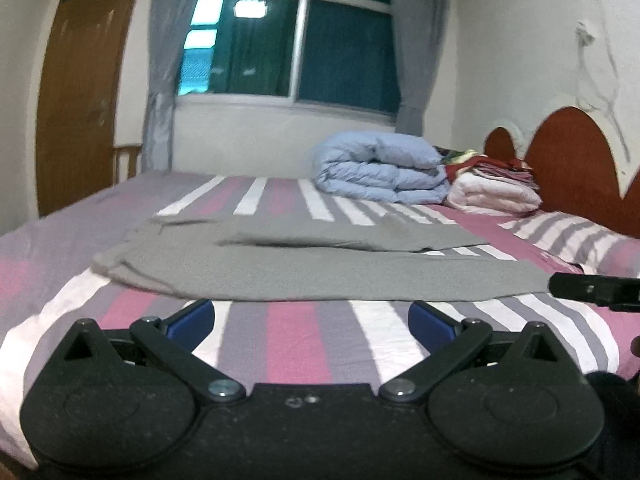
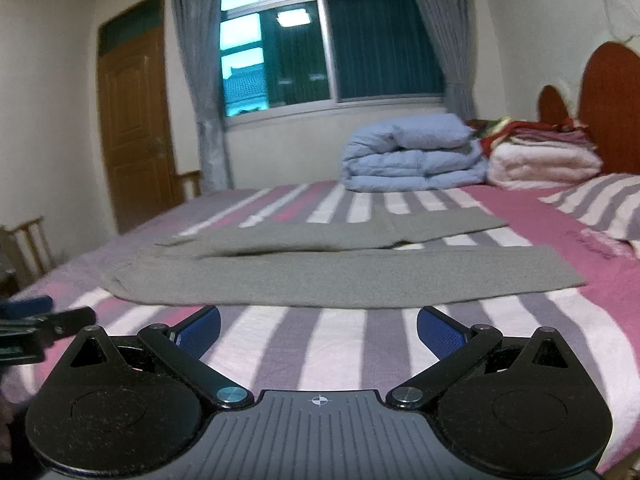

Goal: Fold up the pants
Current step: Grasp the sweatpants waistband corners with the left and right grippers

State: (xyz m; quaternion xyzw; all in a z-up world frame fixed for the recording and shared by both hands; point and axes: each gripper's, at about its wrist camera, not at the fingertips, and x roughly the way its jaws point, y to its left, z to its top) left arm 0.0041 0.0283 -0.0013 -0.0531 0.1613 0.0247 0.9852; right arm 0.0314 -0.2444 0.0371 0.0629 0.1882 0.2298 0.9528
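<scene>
flat grey knit pants [image 2: 248,276], striped bedsheet [image 2: 344,344], both grippers splayed

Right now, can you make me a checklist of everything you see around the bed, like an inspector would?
Surface: bed with a pink, grey and white striped sheet, mostly bare near the grippers.
Job's things: grey pants spread flat, legs apart, not yet folded.
Clutter: folded blue quilt, stack of folded blankets, striped pillow near the headboard.
Grippers: left gripper and right gripper both hold nothing, jaws open, short of the pants.
Cables: nothing seen.
Surroundings: window, grey curtains, wooden door.
</scene>
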